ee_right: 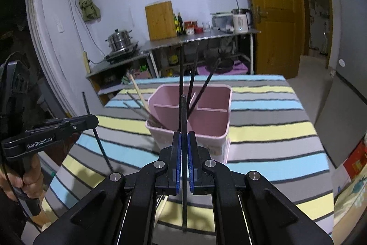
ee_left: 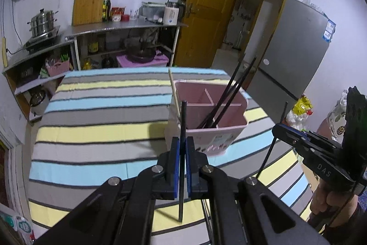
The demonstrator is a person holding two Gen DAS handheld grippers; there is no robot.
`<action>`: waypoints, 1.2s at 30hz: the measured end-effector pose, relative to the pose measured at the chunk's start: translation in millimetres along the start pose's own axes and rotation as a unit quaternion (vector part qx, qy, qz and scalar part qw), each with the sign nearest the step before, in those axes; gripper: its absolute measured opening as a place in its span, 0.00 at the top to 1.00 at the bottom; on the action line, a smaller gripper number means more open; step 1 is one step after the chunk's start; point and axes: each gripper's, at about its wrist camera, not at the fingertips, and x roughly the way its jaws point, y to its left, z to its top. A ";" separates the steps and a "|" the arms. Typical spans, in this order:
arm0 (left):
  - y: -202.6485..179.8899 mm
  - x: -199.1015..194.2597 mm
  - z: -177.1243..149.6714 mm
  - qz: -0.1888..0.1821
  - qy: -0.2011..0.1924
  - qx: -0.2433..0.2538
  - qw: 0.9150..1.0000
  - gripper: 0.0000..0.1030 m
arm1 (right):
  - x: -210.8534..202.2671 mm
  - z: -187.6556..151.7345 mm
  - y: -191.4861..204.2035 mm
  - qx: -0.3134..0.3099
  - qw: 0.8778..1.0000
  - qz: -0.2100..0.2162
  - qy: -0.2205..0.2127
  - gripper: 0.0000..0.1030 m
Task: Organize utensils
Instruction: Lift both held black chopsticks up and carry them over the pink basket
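The left gripper (ee_left: 182, 148) pinches one thin black chopstick (ee_left: 182, 153) upright between its blue pads; the right gripper (ee_right: 184, 146) is pressed on a second black chopstick (ee_right: 183, 153), also upright. Both hover just short of the near rim of one pink plastic utensil bin (ee_right: 220, 128) with inner dividers, standing on the desk under a striped blue, yellow and grey cloth (ee_left: 103, 107). In the bin, three black chopsticks (ee_right: 181, 75) lean from the rear compartment, and one pale wooden chopstick (ee_right: 140, 93) with some dark sticks slants from the left corner. The cloth lies bare left of the bin; its right edge runs near the bin.
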 end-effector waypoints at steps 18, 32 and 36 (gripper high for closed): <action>-12.6 -19.8 -11.0 0.000 -0.001 0.009 1.000 0.95 | -27.0 -11.0 7.6 -0.017 1.000 0.002 -0.006 0.95; -23.4 -44.4 11.3 -0.015 -0.022 0.015 1.000 0.95 | -52.0 16.2 14.8 -0.015 0.998 0.009 -0.058 0.95; -23.9 -53.0 30.8 -0.020 -0.039 0.014 0.999 0.95 | -56.7 31.0 18.3 -0.018 0.997 0.011 -0.079 0.95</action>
